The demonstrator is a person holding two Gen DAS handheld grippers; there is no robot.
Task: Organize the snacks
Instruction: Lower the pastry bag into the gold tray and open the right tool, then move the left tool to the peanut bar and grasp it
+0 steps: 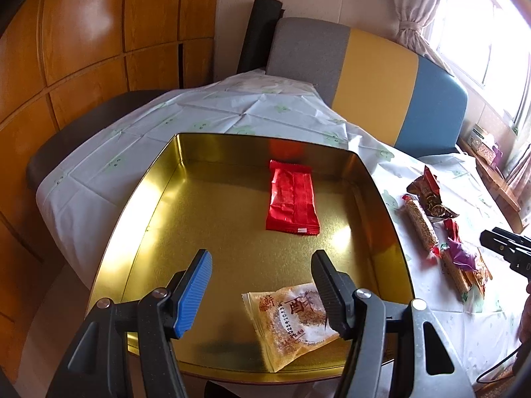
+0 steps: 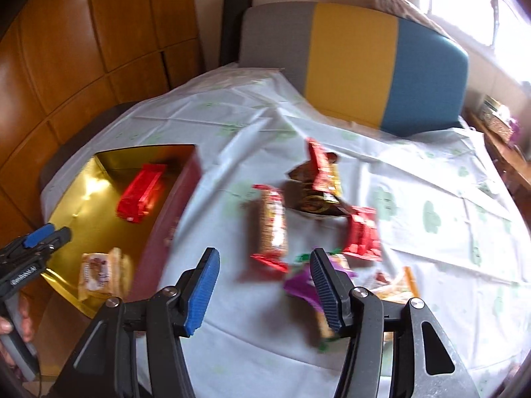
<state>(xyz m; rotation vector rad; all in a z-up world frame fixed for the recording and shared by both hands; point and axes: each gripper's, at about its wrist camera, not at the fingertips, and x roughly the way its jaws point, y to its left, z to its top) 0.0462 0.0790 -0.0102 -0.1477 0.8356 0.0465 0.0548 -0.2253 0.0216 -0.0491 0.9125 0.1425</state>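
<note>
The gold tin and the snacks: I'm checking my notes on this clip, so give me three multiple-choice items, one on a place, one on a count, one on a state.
1. Where does the red packet lie?
A. On the tablecloth beside the tin
B. Inside the gold tin, toward its far side
C. On the striped chair

2. How many snack packets are inside the tin?
A. None
B. Two
C. Five

3. How does the left gripper stand?
A. Jaws apart over the tin, holding nothing
B. Clamped on the red packet
C. Closed on the purple packet

Answers:
1 B: the left wrist view shows the red packet flat on the tin's floor near the far wall.
2 B: only the red packet and the tan packet lie in it; the other snacks sit on the tablecloth.
3 A: its fingers stand apart with only the tin's floor between the tips.
</note>
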